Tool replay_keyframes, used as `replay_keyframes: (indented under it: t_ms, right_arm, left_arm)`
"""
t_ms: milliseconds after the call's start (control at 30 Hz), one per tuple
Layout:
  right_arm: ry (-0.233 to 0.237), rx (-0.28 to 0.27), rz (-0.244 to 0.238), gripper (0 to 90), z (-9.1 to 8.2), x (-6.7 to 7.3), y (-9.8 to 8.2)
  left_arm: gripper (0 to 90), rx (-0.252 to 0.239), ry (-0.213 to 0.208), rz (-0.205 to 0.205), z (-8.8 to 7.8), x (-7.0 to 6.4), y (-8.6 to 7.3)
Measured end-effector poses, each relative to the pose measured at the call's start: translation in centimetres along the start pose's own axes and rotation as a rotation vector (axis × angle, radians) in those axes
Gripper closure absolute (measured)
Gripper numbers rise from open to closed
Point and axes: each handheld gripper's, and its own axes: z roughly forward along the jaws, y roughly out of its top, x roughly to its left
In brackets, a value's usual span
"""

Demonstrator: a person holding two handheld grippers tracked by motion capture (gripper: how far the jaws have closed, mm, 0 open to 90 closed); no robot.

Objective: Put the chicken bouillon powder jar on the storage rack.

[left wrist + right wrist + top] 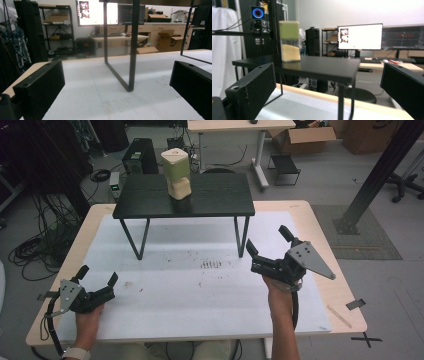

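Item: pale carton [177,173], green upper half and cream lower half, upright on the small black table [220,200], at about 12 o'clock on the white work surface [200,285].

Progress: judged not yet begun; the carton stands untouched, so all handling is left.

Left gripper [96,279]: at 8 o'clock, jaws spread wide, holding nothing, low over the white surface, facing a table leg [132,50].

Right gripper [269,242]: at 4 o'clock, jaws wide apart, empty, raised and aimed toward the carton [289,41], well apart from it.
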Motion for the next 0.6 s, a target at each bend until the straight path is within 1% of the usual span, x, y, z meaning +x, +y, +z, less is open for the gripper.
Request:
replay_keyframes:
  t_ms: [100,333,467,600]
  right_arm:
    - [-0.025,-0.001,0.005,0.0,-0.8,-0.5,-1.2]
    - [-0.082,0.022,0.025,0.0,-2.4,-1.8,-4.1]
    - [-0.116,0.038,0.051,0.0,-3.4,-2.8,-5.9]
    - [-0.141,0.050,0.067,0.0,-4.0,-3.6,-7.1]
  left_arm:
    - [0.2,0.000,0.000,0.000,0.0,0.0,0.0]
    - [0.2,0.004,0.000,0.004,0.0,0.0,0.0]
    - [0.2,0.000,0.000,0.003,0.0,0.0,0.0]
    - [0.2,0.000,0.001,0.004,0.0,0.0,0.0]
